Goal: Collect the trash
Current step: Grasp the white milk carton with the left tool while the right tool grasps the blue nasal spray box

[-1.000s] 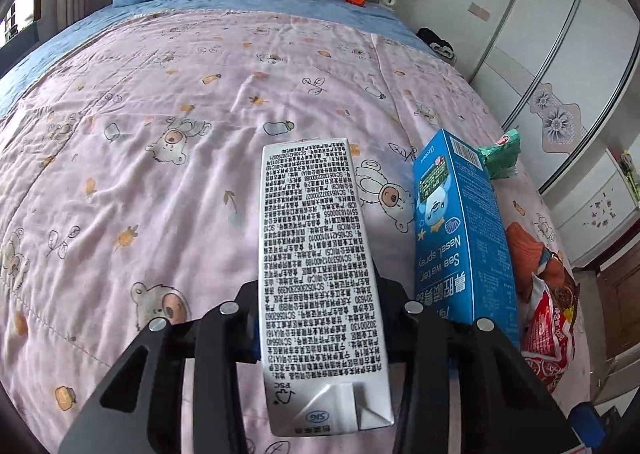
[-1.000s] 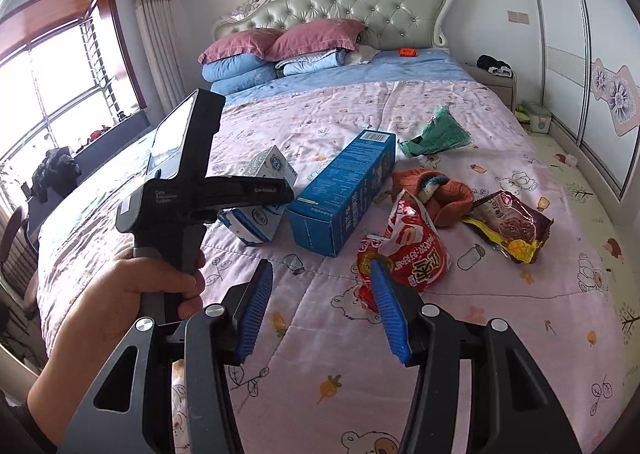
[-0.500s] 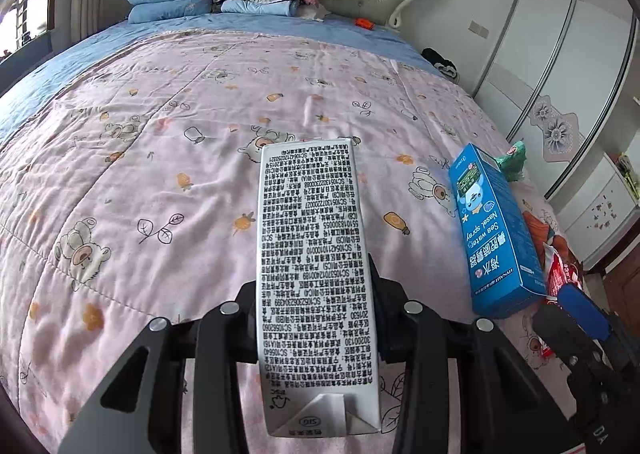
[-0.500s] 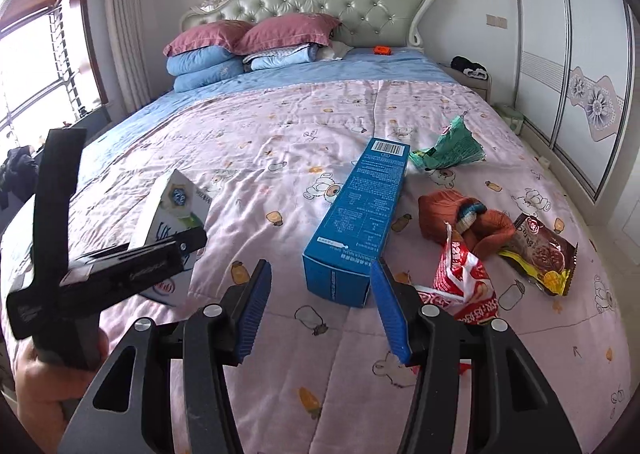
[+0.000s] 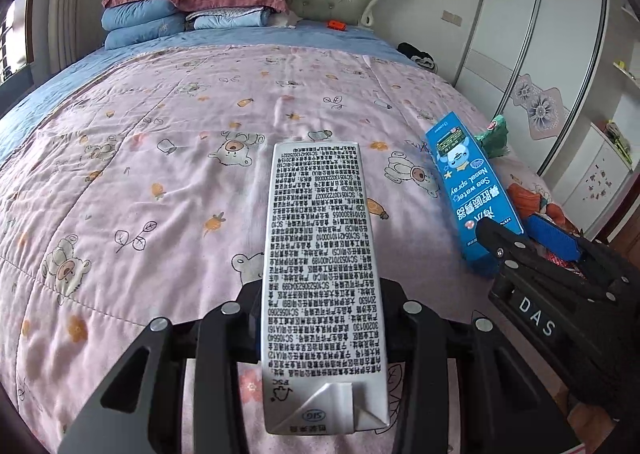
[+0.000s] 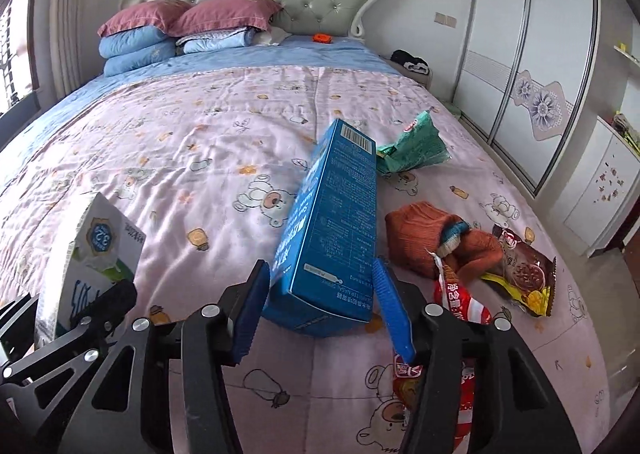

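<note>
My left gripper (image 5: 320, 318) is shut on a white milk carton (image 5: 322, 274) covered in black print, held above the pink quilt; the carton also shows at the left of the right wrist view (image 6: 90, 258). A blue nasal spray box (image 6: 332, 230) lies on the bed. My right gripper (image 6: 320, 302) is open, its blue pads on either side of the box's near end, which is between them. In the left wrist view the box (image 5: 472, 189) lies to the right, with the right gripper (image 5: 532, 242) at its near end.
A red snack bag (image 6: 460, 302), an orange knit garment (image 6: 424, 238), a brown wrapper (image 6: 524, 270) and a green wrapper (image 6: 416, 141) lie right of the box. Pillows (image 6: 188, 21) and the headboard stand at the far end. A wardrobe (image 6: 532, 65) lines the right wall.
My right gripper has moved forward onto the blue box, so its near end now sits between the open pads. The left gripper has drawn back and up with the carton.
</note>
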Demonstrator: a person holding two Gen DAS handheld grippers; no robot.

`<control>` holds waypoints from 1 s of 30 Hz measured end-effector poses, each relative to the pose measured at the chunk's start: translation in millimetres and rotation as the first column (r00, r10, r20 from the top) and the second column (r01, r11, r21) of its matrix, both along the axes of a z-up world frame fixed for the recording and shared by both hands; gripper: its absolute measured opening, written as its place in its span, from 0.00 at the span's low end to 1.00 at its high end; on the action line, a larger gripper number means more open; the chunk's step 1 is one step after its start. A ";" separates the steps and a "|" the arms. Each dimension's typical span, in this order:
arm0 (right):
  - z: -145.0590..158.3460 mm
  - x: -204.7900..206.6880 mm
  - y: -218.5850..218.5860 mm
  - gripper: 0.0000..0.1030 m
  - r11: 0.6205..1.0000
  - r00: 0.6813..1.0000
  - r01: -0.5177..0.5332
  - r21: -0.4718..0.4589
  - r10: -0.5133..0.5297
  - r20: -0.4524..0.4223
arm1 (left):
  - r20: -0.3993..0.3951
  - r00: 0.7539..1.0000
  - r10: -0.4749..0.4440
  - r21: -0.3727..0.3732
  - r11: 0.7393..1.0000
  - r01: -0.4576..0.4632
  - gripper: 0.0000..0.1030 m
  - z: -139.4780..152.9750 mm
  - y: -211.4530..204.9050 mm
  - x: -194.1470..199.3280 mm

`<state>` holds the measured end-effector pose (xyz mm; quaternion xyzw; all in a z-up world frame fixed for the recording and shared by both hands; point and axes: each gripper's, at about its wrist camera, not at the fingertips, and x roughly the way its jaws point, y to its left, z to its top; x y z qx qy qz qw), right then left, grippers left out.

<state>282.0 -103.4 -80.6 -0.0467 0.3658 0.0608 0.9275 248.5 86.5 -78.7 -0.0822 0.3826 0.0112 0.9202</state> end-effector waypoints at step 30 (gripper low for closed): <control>5.7 -11.2 -14.7 0.45 0.984 0.996 -0.089 0.157 0.086 0.028 | -0.011 1.000 -0.015 -0.037 0.999 0.015 0.36 -8.7 3.9 0.8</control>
